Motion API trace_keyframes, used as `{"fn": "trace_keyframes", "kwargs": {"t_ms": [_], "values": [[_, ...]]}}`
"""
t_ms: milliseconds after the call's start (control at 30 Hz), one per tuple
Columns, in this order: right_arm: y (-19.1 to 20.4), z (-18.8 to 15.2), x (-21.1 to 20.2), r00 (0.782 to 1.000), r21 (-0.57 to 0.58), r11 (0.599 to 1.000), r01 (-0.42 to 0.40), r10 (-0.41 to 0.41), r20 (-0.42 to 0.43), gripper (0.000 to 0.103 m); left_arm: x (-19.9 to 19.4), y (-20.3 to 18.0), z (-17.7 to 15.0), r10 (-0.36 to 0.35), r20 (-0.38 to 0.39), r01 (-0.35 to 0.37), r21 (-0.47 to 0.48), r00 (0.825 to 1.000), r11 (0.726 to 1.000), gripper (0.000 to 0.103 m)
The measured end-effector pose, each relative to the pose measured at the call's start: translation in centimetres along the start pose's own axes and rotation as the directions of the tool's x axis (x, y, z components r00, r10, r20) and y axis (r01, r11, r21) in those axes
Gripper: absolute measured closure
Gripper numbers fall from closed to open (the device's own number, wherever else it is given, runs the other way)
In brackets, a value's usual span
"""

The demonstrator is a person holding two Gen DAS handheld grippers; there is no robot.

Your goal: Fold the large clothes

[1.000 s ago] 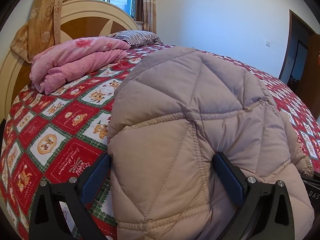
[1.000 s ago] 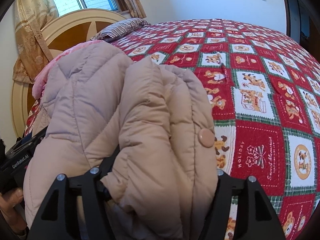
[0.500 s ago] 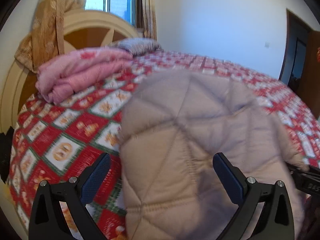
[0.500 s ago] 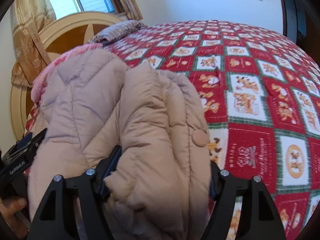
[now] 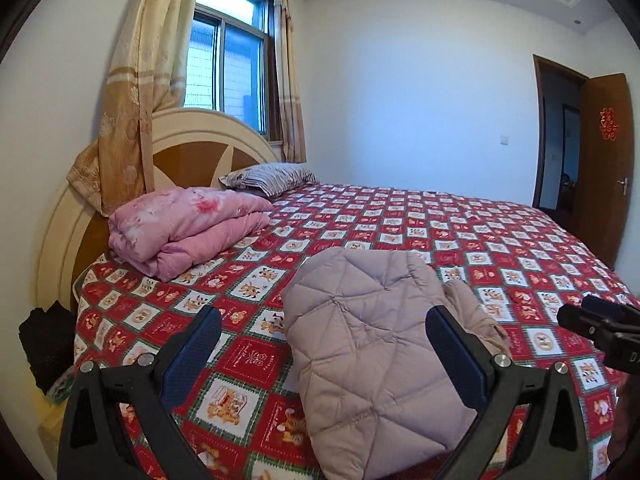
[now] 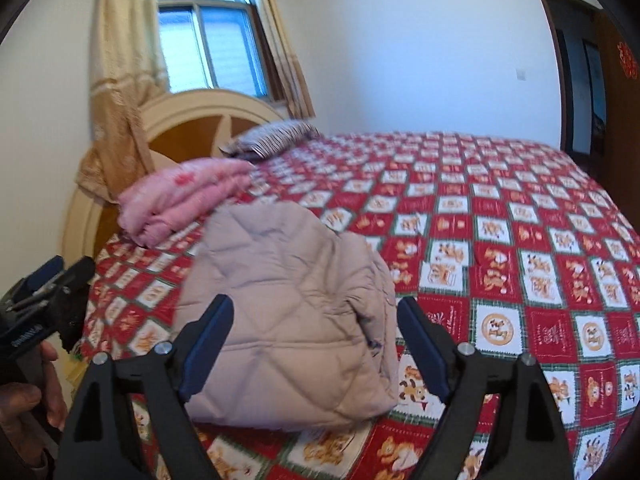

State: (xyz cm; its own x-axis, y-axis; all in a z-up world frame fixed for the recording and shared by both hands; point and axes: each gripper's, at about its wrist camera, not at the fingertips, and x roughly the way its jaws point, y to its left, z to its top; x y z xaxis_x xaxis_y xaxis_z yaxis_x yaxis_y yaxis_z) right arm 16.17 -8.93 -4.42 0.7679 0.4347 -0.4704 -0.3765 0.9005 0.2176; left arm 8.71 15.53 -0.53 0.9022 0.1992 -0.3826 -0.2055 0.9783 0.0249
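A beige quilted puffer jacket (image 5: 372,344) lies folded into a compact bundle near the front edge of the bed; it also shows in the right wrist view (image 6: 288,312). My left gripper (image 5: 324,340) is open and empty, held back from the jacket with its blue pads wide apart. My right gripper (image 6: 312,328) is open and empty too, above and short of the bundle. The right gripper's tip (image 5: 600,328) shows at the right edge of the left wrist view, and the left gripper (image 6: 44,300) shows at the left edge of the right wrist view.
The bed has a red checked cover with bear prints (image 5: 460,232). A folded pink quilt (image 5: 184,228) and a striped pillow (image 5: 272,178) lie by the rounded headboard (image 5: 188,148). A dark bundle (image 5: 44,344) sits beside the bed at left. An open door (image 5: 604,168) stands at right.
Both grippers held the jacket close between their fingers a second ago. Now both have let go and pulled back and up, and the folded jacket lies on the bed.
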Motion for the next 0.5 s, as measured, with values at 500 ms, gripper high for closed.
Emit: {"fn": "trace_keyframes", "kwargs": {"t_ms": [500], "values": [[2.9,0.2,-3.0,0.998,-0.073,0.997,-0.018,0.023,0.067,0.015,-1.2,0.4,0.1,-0.009,0.006,0.009,-0.012,1.000,1.000,0.001]]}}
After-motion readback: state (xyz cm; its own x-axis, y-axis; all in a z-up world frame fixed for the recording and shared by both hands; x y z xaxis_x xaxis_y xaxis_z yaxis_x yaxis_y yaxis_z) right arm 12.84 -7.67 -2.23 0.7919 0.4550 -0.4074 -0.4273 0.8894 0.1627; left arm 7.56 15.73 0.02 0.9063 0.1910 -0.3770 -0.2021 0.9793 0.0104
